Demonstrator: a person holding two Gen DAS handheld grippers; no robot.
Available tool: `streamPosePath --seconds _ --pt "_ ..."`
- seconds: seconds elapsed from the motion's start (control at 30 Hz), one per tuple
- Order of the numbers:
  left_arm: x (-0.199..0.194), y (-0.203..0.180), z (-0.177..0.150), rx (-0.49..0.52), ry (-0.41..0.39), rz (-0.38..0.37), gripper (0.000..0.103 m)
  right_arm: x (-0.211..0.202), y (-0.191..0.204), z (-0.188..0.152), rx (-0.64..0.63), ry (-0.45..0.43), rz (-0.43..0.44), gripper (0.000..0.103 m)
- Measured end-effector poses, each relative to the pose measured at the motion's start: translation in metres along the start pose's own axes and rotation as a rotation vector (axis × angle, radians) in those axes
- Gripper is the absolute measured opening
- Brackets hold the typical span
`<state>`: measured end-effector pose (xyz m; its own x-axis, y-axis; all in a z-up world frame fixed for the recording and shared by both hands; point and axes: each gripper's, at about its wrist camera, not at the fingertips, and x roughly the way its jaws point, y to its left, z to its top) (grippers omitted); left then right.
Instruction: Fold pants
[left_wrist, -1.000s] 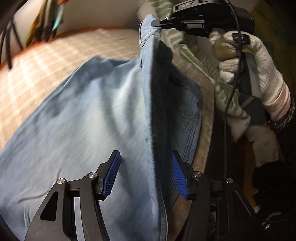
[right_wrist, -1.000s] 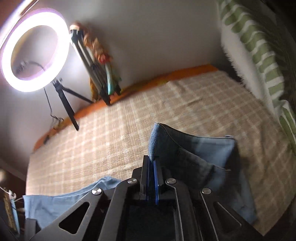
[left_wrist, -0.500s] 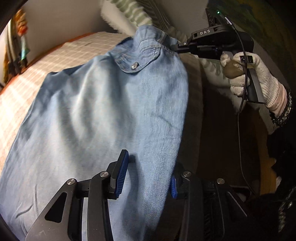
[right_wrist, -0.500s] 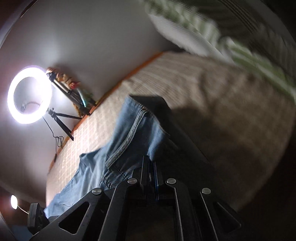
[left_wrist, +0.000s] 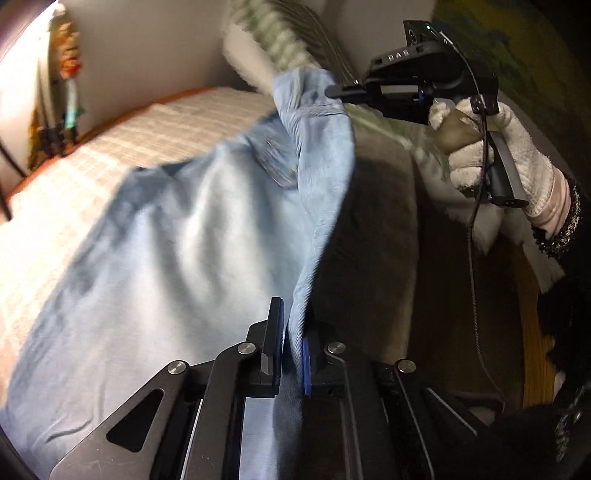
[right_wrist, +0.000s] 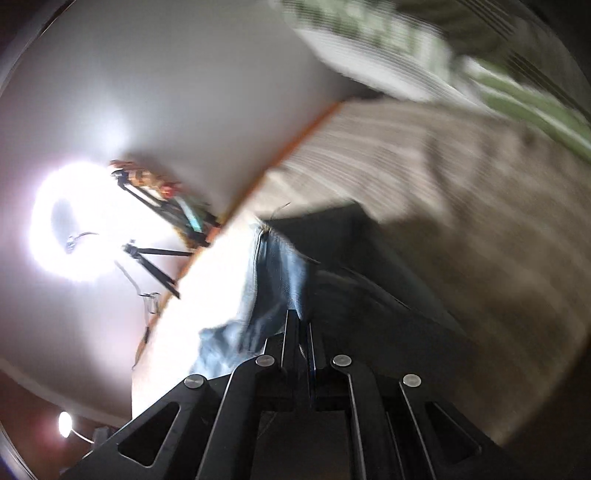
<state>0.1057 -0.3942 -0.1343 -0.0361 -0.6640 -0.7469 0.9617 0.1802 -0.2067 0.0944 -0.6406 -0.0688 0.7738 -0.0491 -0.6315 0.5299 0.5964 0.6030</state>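
Observation:
Light blue denim pants (left_wrist: 177, 236) lie spread over the checked bed cover (left_wrist: 162, 122). My left gripper (left_wrist: 293, 339) is shut on the near side edge of the pants. My right gripper (left_wrist: 332, 90), held by a white-gloved hand, is shut on the waistband and lifts it above the bed. In the right wrist view the right gripper (right_wrist: 300, 332) is shut on the denim (right_wrist: 273, 280), which hangs to the left below it. That view is blurred.
A green-striped white pillow (left_wrist: 273, 44) lies at the head of the bed, also in the right wrist view (right_wrist: 406, 48). A ring light on a tripod (right_wrist: 74, 225) stands by the wall beyond the bed's orange edge (right_wrist: 295, 136). A wooden floor (left_wrist: 532, 325) lies to the right.
My left gripper has closed on the pants' side edge; it was open around it before. The right gripper has lifted the waistband higher and swung it, and the pants have turned over.

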Motion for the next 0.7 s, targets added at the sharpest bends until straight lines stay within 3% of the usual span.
streamPosePath --seconds 0.2,0.33,0.43,0.7 --pt "-0.038 0.012 0.015 -0.035 -0.121 0.055 0.006 0.006 0.089 0.042 -0.150 -0.035 0.069 0.000" --pt "-0.054 0.001 0.017 0.021 -0.173 0.090 0.005 -0.014 0.105 0.047 -0.190 -0.078 0.130 0.000" --pt "-0.037 -0.007 0.012 0.056 -0.125 0.071 0.005 -0.029 0.079 0.034 -0.179 -0.100 0.114 0.000" --pt "0.022 -0.039 -0.012 0.177 0.097 0.009 0.007 -0.029 -0.081 -0.036 0.091 0.039 -0.062 0.000"
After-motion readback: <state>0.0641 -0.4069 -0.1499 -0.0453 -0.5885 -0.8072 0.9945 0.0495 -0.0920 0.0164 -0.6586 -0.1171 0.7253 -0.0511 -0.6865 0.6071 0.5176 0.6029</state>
